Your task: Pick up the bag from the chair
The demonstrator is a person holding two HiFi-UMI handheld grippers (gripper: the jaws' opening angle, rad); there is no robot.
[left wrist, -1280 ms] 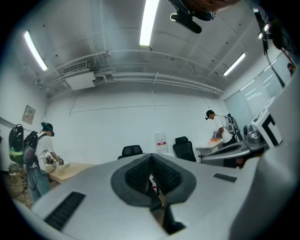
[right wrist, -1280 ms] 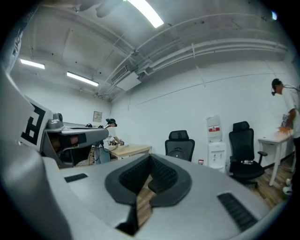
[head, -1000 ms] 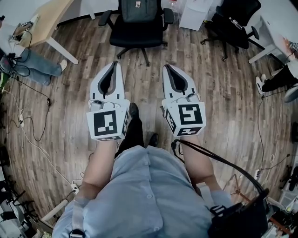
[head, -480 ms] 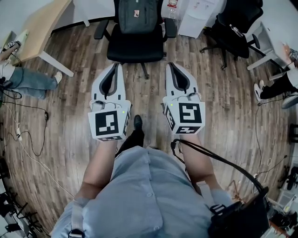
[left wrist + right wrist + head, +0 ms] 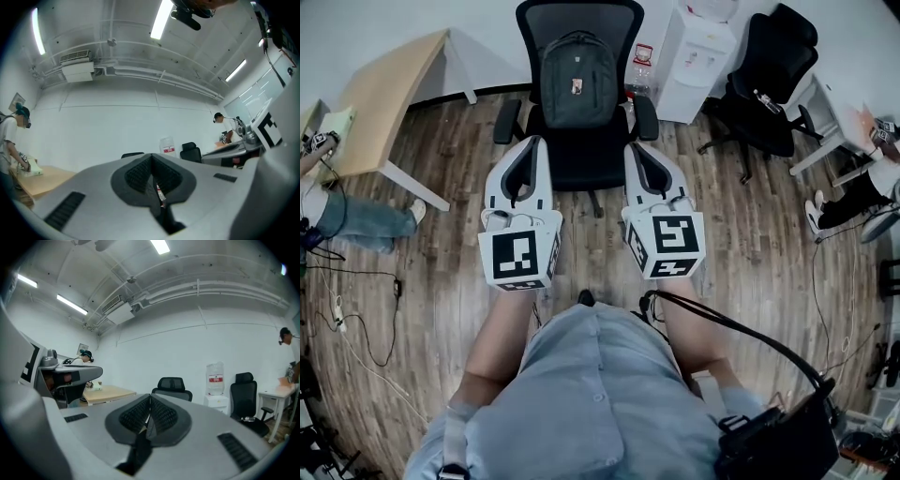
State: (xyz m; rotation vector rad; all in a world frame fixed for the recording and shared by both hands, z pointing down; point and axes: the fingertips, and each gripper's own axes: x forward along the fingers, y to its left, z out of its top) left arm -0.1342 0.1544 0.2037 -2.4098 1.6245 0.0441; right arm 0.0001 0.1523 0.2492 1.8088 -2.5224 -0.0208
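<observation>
A dark grey backpack stands upright on the seat of a black mesh-backed office chair at the top middle of the head view. My left gripper is shut with nothing in it, its tip at the chair's left armrest, short of the bag. My right gripper is also shut and holds nothing, near the right armrest. The left gripper view shows shut jaws pointing at the white wall, with the chair's top edge just above them. The right gripper view shows shut jaws and the chair back; the bag is hidden there.
A wooden table stands at the left and a white water dispenser right of the chair. A second black chair and a white desk are at the right. Seated people are at both edges. Cables lie on the floor.
The chair with the bag has come much closer and further into view. Both grippers stay shut and side by side, now level with the chair's armrests.
</observation>
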